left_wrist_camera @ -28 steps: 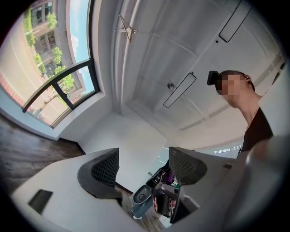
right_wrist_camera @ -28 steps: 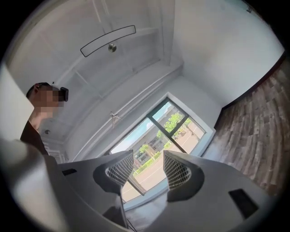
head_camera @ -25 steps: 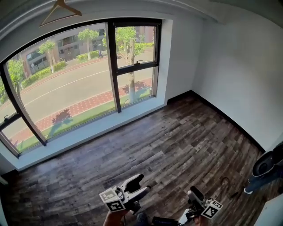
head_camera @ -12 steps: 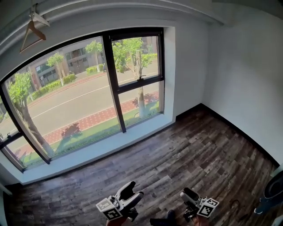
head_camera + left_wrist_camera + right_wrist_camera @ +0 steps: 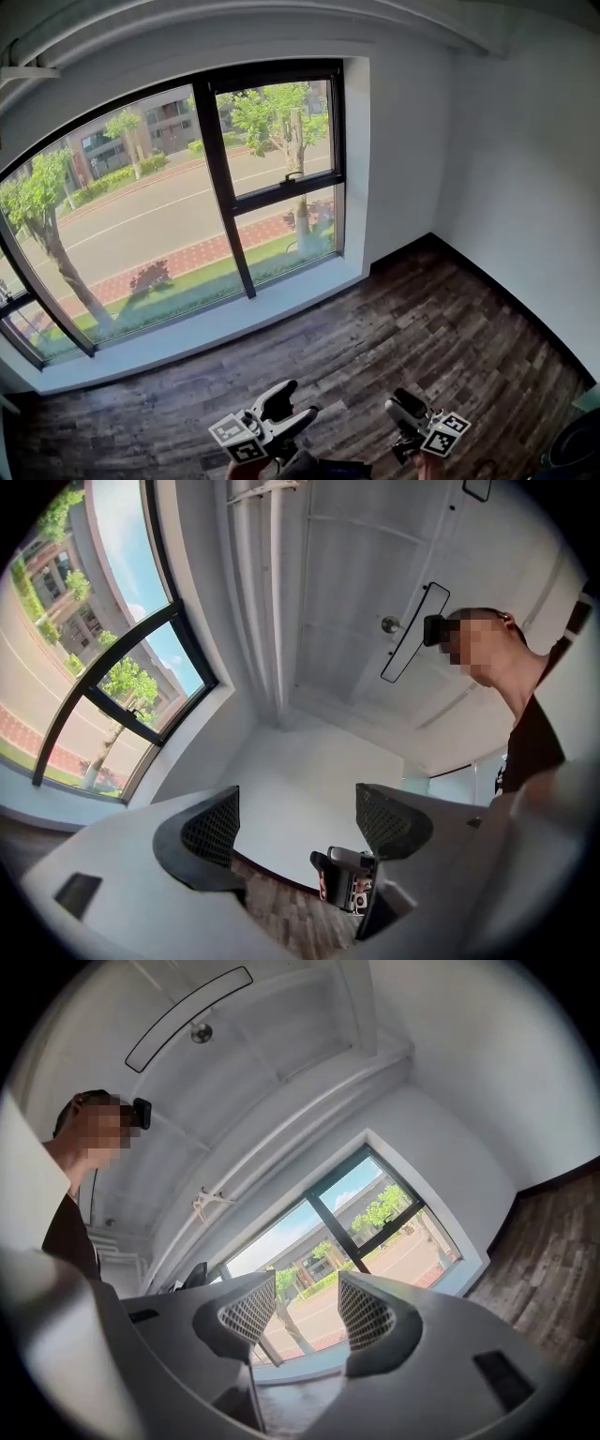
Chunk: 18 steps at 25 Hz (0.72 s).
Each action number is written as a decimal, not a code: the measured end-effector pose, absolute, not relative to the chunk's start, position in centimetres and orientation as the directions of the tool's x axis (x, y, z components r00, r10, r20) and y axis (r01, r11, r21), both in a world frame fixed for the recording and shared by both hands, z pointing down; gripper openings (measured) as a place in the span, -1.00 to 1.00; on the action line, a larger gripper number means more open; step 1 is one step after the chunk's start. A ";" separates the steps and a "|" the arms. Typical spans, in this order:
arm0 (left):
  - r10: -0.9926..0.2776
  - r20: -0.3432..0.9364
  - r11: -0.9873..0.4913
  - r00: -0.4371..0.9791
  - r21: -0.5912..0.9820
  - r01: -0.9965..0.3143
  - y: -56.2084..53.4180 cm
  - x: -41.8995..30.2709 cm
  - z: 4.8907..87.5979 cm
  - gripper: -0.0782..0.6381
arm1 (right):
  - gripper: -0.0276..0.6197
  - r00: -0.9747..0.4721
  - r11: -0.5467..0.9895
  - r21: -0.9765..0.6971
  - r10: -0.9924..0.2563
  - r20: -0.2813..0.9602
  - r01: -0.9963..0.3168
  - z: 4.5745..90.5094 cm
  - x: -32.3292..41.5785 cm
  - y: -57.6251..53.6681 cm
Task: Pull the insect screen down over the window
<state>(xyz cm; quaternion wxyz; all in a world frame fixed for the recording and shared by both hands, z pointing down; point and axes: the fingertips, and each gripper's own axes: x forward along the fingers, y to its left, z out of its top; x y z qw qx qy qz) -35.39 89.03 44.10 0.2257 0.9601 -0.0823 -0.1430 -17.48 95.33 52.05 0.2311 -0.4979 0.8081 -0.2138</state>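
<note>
Window (image 5: 150, 216), wide and arched with a dark frame, fills the far wall in the head view, above a wood-plank floor (image 5: 422, 328). Every pane shows the street clearly, so the insect screen is not down. No mesh or pull bar can be made out, and it is probably rolled up along the top of the frame. At the bottom edge, well apart from the glass, sit the left gripper (image 5: 302, 397) and the right gripper (image 5: 405, 412).

Left gripper view: the left gripper (image 5: 300, 822) has jaws standing apart, having just been opening, with only white wall and the other gripper seen between them. The window (image 5: 103, 649) lies off to the left.

Right gripper view: the right gripper (image 5: 307, 1312) has jaws parted and empty, aimed at the window (image 5: 375, 1227).

Judged from this, the screen should be light, soft mesh that tears easily, hung from a stiff bottom bar and likely sprung — so it may tug back upward. The bar, near its middle or held at two points, looks the place to grip, never the mesh itself.
</note>
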 end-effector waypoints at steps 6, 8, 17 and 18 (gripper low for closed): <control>-0.190 -0.303 -0.889 0.934 0.456 -0.033 79.3 -29.5 44.2 0.31 | -0.33 -0.391 0.408 -0.553 -0.907 -0.155 -0.727 52.0 -12.6 86.7; -0.181 -0.332 -0.889 0.926 0.458 -0.009 75.1 -27.6 44.2 0.31 | -0.33 -0.381 0.398 -0.541 -0.912 -0.150 -0.741 51.8 -10.6 82.8; -0.127 -0.391 -0.888 0.912 0.455 0.071 58.5 -23.3 41.0 0.30 | -0.33 -0.380 0.399 -0.511 -0.913 -0.146 -0.762 48.5 -6.8 65.6; -0.127 -0.377 -0.885 0.917 0.461 0.067 56.9 -22.8 41.2 0.30 | -0.33 -0.384 0.400 -0.515 -0.912 -0.144 -0.758 48.7 -6.6 64.0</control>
